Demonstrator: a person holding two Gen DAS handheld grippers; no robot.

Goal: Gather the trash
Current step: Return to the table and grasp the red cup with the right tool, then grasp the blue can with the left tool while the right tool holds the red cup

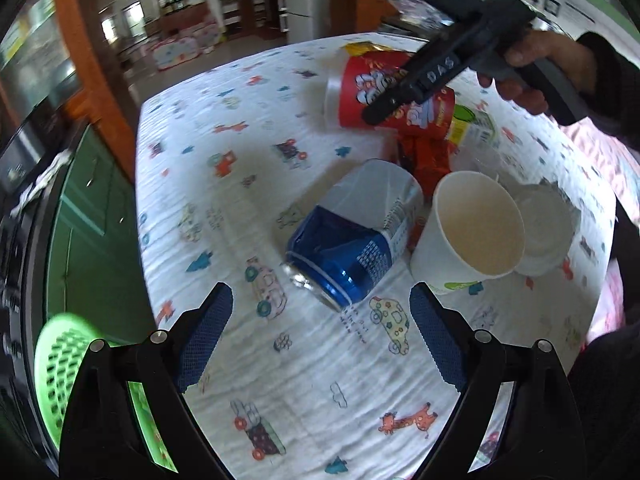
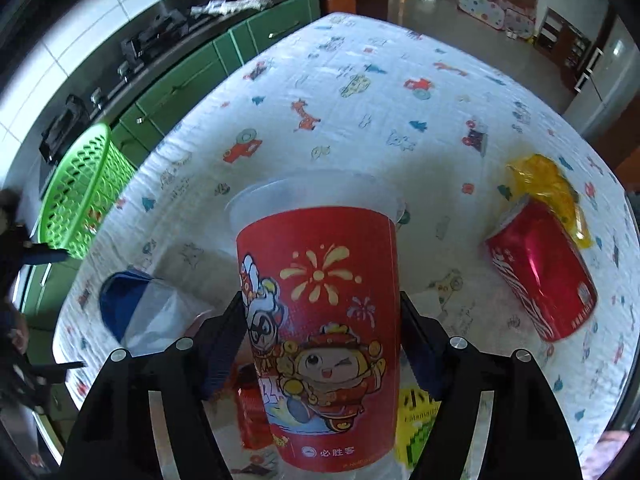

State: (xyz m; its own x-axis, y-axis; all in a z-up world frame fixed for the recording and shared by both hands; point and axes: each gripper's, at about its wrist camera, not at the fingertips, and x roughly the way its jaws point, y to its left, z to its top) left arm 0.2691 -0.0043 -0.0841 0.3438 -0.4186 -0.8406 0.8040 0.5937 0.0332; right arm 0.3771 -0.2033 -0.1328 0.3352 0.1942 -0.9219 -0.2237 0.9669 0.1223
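Observation:
My right gripper (image 2: 322, 340) is shut on a tall red cartoon-printed plastic cup (image 2: 320, 312) and holds it above the table; it also shows in the left wrist view (image 1: 384, 92). My left gripper (image 1: 320, 336) is open and empty, just in front of a crushed blue and white can (image 1: 352, 232) lying on its side. A white paper cup (image 1: 472, 224) lies right of that can. A red cola can (image 2: 540, 276) and a yellow wrapper (image 2: 548, 188) lie at the right in the right wrist view. A green mesh basket (image 2: 80, 196) stands off the table's left edge.
A white table cover with cartoon prints (image 1: 248, 184) lies over the table. A red wrapper (image 1: 428, 160), a clear plastic lid (image 1: 548, 220) and a yellow-green package (image 1: 472, 124) lie among the trash. Green cabinets (image 2: 192, 84) run along the left.

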